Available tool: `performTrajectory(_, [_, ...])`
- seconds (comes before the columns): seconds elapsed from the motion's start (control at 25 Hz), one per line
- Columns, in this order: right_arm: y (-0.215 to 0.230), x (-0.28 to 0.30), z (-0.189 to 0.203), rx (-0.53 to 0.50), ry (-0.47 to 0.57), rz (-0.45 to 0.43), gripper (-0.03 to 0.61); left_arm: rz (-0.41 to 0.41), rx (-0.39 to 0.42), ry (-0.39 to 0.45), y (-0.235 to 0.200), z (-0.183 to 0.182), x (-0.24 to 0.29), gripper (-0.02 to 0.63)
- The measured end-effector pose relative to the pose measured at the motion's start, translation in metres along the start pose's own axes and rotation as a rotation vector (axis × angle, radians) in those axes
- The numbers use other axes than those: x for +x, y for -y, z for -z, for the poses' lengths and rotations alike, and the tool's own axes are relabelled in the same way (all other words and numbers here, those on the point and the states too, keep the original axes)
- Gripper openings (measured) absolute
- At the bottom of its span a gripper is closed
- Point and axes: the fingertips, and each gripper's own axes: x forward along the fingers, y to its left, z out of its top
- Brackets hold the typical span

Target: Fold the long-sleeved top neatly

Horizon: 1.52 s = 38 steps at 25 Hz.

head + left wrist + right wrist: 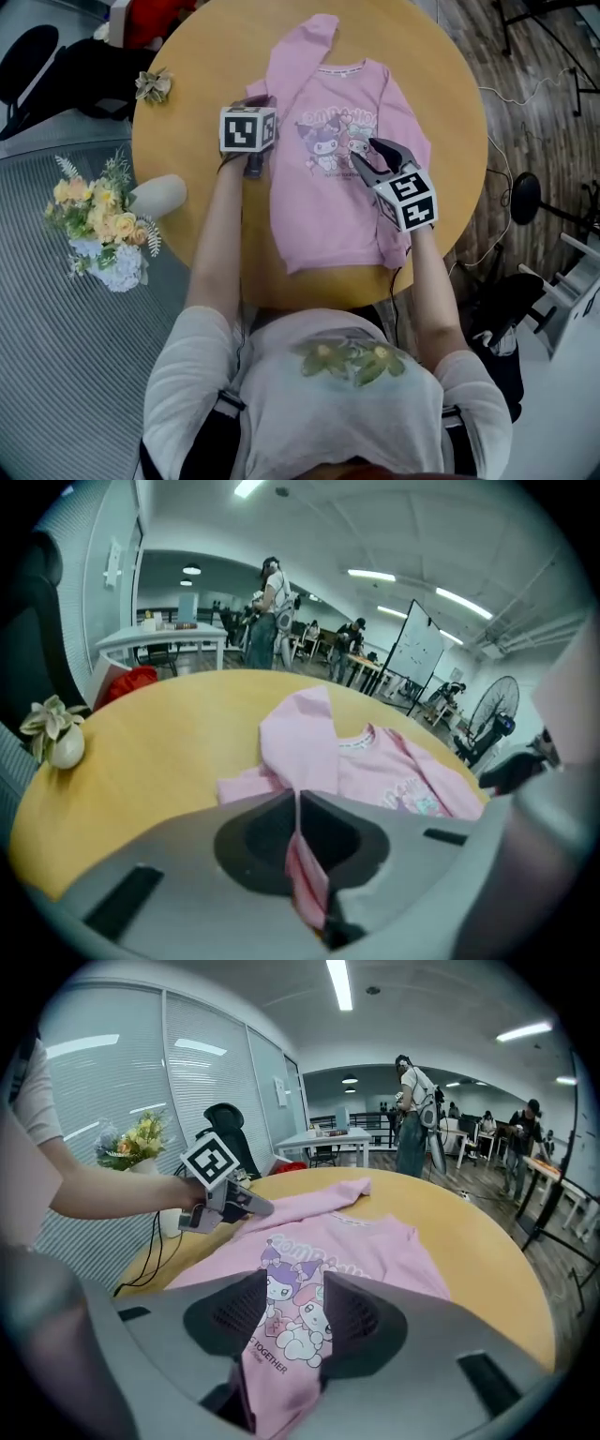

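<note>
Left gripper (298, 803) has its jaws pressed together on a fold of pink cloth, and a strip of that cloth hangs down between them in its own view. It sits at the left edge of the long-sleeved top (328, 197), near the shoulder, where a sleeve (298, 56) is turned up and lies past the collar. The right gripper (294, 1283) has its jaws spread wide. It hovers over the front of the top with the cartoon print showing in the gap, and pink cloth runs under and between the jaws without the pads pressing on it. In the head view this gripper is over the right side of the top, near its edge. The top lies flat and face up on a round wooden table (187, 122), with the collar on the far side from the person and the hem close to the near edge of the table. A small bunch of dried flowers (153, 86) lies on the table well to the left of the top. A bouquet of yellow and white flowers (98, 225) stands off the table's left edge. People stand among desks in the office beyond.
</note>
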Motion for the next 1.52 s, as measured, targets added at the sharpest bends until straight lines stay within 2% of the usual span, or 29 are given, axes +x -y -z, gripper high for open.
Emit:
performTrajectory(0.08, [0.000,0.002,0.003,0.017,-0.004,-0.004,0.198,0.027,0.103,0.085,0.012,-0.011,-0.019,0.020])
performTrajectory(0.12, [0.000,0.003,0.004,0.023,-0.007,-0.006,0.198,0.046,0.199,0.126,0.024,-0.015,-0.032,0.020])
performTrajectory(0.2, [0.000,0.006,0.005,0.033,-0.013,-0.011,0.198,0.062,0.446,0.188,0.052,-0.013,-0.058,0.020])
performTrajectory(0.28, [0.001,0.011,0.003,0.047,-0.012,-0.015,0.198,0.061,0.670,0.200,0.076,0.006,-0.076,0.020])
performTrajectory(0.32, [0.001,0.014,0.000,0.055,-0.008,-0.018,0.198,0.063,0.752,0.188,0.085,0.020,-0.081,0.020])
performTrajectory(0.4, [-0.002,0.018,-0.007,0.068,0.002,-0.031,0.198,0.060,0.850,0.136,0.091,0.051,-0.085,0.020])
performTrajectory(0.6, [-0.005,0.039,-0.042,0.121,0.041,-0.093,0.198,-0.045,0.982,-0.028,0.064,0.113,-0.078,0.020])
performTrajectory(0.68, [0.002,0.056,-0.065,0.144,0.051,-0.102,0.198,-0.075,1.001,-0.057,0.055,0.122,-0.074,0.020])
performTrajectory(0.88, [0.026,0.107,-0.105,0.273,0.031,-0.101,0.199,-0.081,0.960,-0.086,0.044,0.130,-0.061,0.020])
performTrajectory(1.08, [0.053,0.149,-0.114,0.407,-0.026,-0.052,0.206,-0.101,0.913,-0.066,0.040,0.132,-0.056,0.020])
performTrajectory(1.24, [0.055,0.171,-0.114,0.519,-0.041,-0.094,0.206,-0.106,0.879,-0.035,0.040,0.132,-0.055,0.020])
performTrajectory(1.32, [0.053,0.176,-0.116,0.543,-0.040,-0.112,0.202,-0.109,0.873,-0.027,0.039,0.131,-0.055,0.018])
performTrajectory(1.36, [0.053,0.176,-0.116,0.543,-0.039,-0.116,0.187,-0.110,0.868,-0.024,0.039,0.131,-0.055,0.018])
performTrajectory(1.4, [0.052,0.176,-0.116,0.536,-0.039,-0.113,0.112,-0.109,0.862,-0.022,0.038,0.131,-0.055,0.018])
performTrajectory(1.44, [0.051,0.174,-0.117,0.526,-0.036,-0.109,0.064,-0.108,0.855,-0.020,0.038,0.131,-0.055,0.018])
performTrajectory(1.52, [0.049,0.166,-0.122,0.497,-0.015,-0.108,0.049,-0.101,0.838,-0.020,0.038,0.131,-0.055,0.018])
